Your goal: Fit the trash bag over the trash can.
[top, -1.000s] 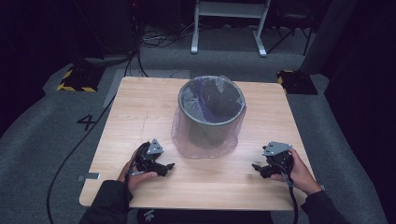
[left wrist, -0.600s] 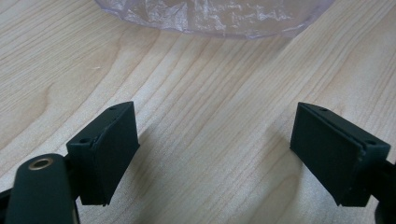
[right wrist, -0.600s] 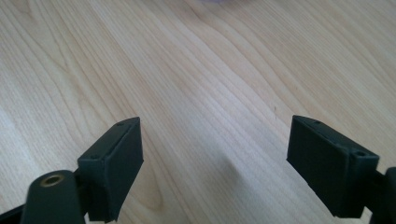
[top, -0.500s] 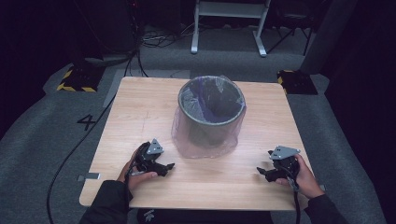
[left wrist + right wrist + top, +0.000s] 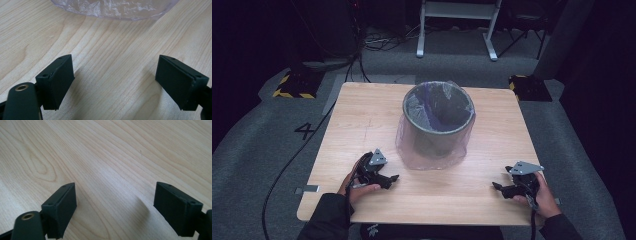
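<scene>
While the round grey bin, draped in crinkly clear bag film, stands mid-table on pale grained wood, left gripper and right gripper rest released, empty; the left gripper view catches the film's hem.

A wooden table is standing on a grey carpet floor with a number four on it, a black cable is lying beside it, and white legs are standing behind.
</scene>
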`<state>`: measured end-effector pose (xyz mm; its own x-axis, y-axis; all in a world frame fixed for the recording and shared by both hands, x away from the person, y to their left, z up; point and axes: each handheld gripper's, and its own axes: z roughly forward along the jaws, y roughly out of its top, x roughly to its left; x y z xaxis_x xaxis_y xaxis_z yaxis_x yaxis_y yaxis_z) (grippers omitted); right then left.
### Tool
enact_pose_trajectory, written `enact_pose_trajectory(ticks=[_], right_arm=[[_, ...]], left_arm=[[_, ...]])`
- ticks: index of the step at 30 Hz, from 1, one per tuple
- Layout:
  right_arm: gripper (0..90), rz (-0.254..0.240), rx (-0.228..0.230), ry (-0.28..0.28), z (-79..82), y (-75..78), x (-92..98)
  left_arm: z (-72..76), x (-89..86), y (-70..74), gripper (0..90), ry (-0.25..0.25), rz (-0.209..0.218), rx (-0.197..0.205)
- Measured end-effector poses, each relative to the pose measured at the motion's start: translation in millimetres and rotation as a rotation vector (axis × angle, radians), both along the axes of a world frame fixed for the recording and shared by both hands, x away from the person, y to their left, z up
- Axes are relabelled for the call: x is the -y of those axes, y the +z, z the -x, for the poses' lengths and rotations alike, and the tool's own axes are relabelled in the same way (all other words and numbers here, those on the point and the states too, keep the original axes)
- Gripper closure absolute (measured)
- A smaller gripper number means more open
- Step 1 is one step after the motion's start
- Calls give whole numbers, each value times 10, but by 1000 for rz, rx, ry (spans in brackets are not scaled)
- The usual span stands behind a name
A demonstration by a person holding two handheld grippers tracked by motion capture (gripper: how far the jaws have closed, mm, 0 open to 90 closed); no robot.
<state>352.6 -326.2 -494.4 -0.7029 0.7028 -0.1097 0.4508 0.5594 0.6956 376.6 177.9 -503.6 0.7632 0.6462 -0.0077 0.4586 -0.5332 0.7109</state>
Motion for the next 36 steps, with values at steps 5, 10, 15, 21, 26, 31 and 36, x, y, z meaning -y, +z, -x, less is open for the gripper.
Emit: enact_pose_trajectory(ticks=[5, 10, 15, 21, 26, 31, 36], right_arm=[[163, -78, -4, -48, 36, -65, 151], [154, -114, -23, -87, 50, -89, 234], [151, -118, -31, -90, 48, -91, 253], [149, -117, -30, -90, 49, -92, 252], [146, -117, -31, -91, 47, -92, 252], [145, -117, -30, -92, 48, -92, 251], [145, -117, -30, -92, 47, -92, 251]], left_arm=[[-2, 2, -1, 144, -1, 2, 0], [1, 3, 0, 145, 1, 0, 1], [2, 3, 0, 146, 1, 0, 2], [3, 3, -1, 146, 2, -1, 3], [2, 3, -1, 146, 0, 0, 2], [-4, 6, -1, 144, -3, 0, 2], [-6, 10, -2, 142, -4, 2, 0]])
